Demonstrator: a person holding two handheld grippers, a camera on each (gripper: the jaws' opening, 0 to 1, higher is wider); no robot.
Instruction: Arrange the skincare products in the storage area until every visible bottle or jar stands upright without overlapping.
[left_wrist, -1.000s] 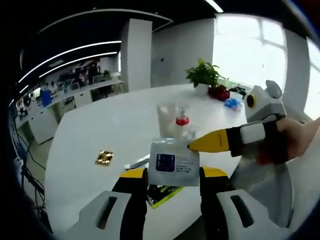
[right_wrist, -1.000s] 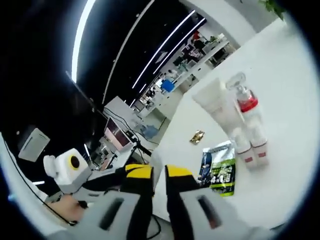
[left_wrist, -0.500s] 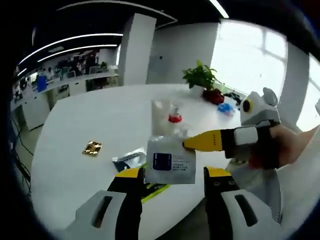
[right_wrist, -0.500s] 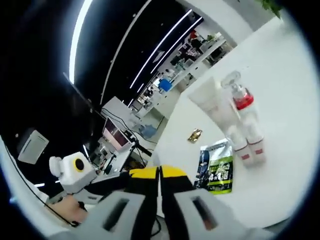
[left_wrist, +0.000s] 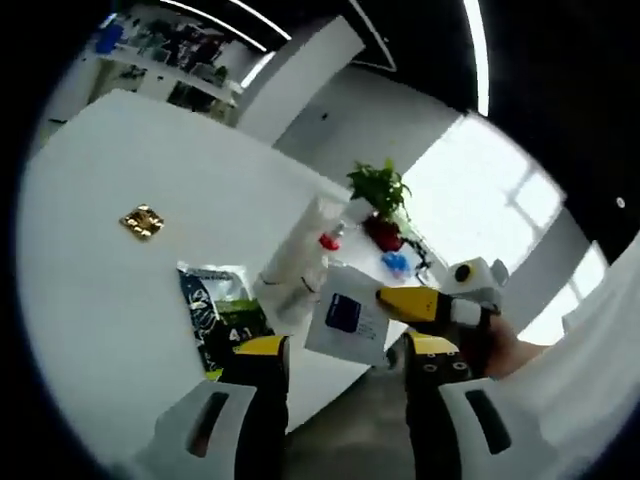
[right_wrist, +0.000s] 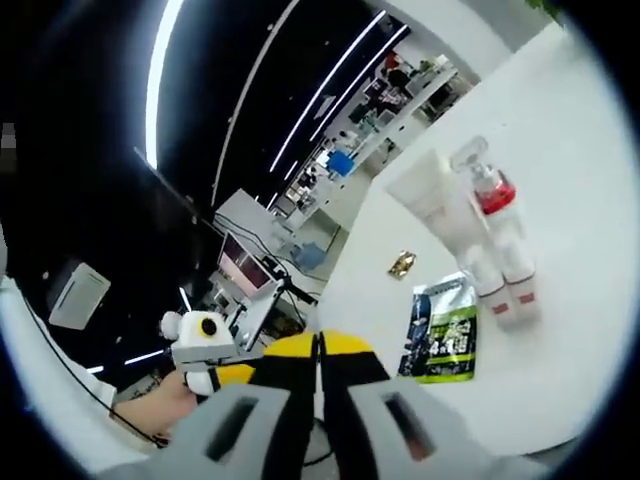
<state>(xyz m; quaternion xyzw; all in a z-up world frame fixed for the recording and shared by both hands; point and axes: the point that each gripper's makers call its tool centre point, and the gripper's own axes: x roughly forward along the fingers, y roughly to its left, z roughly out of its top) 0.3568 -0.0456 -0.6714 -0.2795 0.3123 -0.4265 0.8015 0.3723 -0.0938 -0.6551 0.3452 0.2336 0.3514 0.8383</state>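
A white sachet (left_wrist: 350, 325) with a blue square hangs in the air off the table's edge. My right gripper (left_wrist: 388, 298) comes in from the right with its yellow jaws shut on the sachet's right edge. My left gripper (left_wrist: 347, 348) is open, its jaws on either side of the sachet and apart from it. In the right gripper view my right gripper (right_wrist: 318, 345) shows its jaws pressed together. On the white table (right_wrist: 560, 330) a white tube (right_wrist: 435, 205) and a clear pump bottle (right_wrist: 497, 225) with a red collar seem to lie side by side. The tube (left_wrist: 303, 240) also shows in the left gripper view.
A green and black packet (left_wrist: 215, 312) lies near the table's edge, next to the tube; the same packet (right_wrist: 440, 330) shows in the right gripper view. A small gold wrapper (left_wrist: 142, 221) sits further out. A potted plant (left_wrist: 380, 190) and blue items (left_wrist: 395, 262) stand at the far side.
My left jaws have opened off the white sachet, and my right jaws have shut on it. The left gripper view has rolled and drawn back from the table.
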